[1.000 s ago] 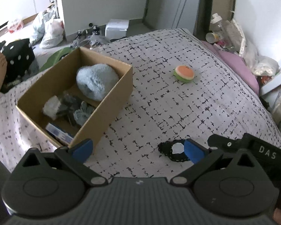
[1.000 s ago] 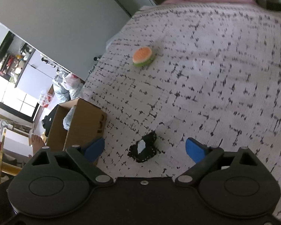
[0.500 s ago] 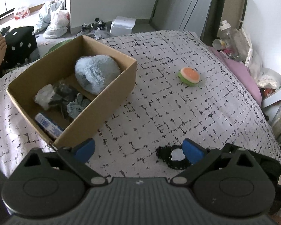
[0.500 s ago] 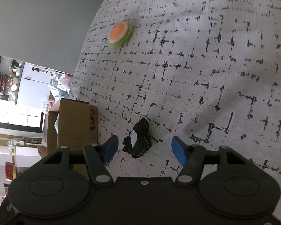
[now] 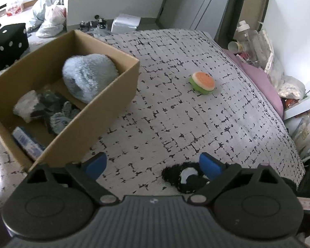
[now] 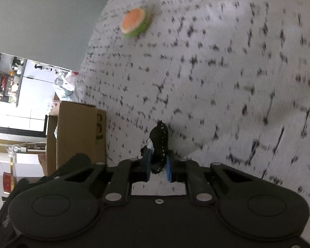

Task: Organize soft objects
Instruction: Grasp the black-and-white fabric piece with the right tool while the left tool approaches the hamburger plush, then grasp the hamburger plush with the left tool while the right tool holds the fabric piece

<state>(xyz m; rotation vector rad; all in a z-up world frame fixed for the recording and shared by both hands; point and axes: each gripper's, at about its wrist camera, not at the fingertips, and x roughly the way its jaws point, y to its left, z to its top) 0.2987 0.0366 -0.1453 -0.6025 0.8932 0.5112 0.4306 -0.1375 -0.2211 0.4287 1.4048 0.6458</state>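
A small black soft toy with a white patch [image 6: 160, 142] lies on the patterned bedspread [image 6: 227, 72]. My right gripper [image 6: 158, 168] is shut on it. The toy also shows in the left wrist view [image 5: 181, 177], partly behind my right fingertip. My left gripper [image 5: 153, 164] is open and empty above the bedspread [image 5: 175, 124]. An orange and green plush [image 5: 202, 82] lies farther back; it shows in the right wrist view too [image 6: 134, 22]. A cardboard box [image 5: 105, 107] at the left holds a fluffy blue plush [image 5: 88, 78] and other soft items.
The box also shows in the right wrist view [image 6: 76, 136]. A pink pillow [image 5: 262, 82] and cluttered bottles and bags [image 5: 256, 43] line the bed's right side. Plastic bags [image 5: 49, 18] and a black dotted cube [image 5: 8, 41] sit on the floor behind.
My right gripper has moved down onto the black toy and closed on it. My left gripper has shifted slightly and stays open.
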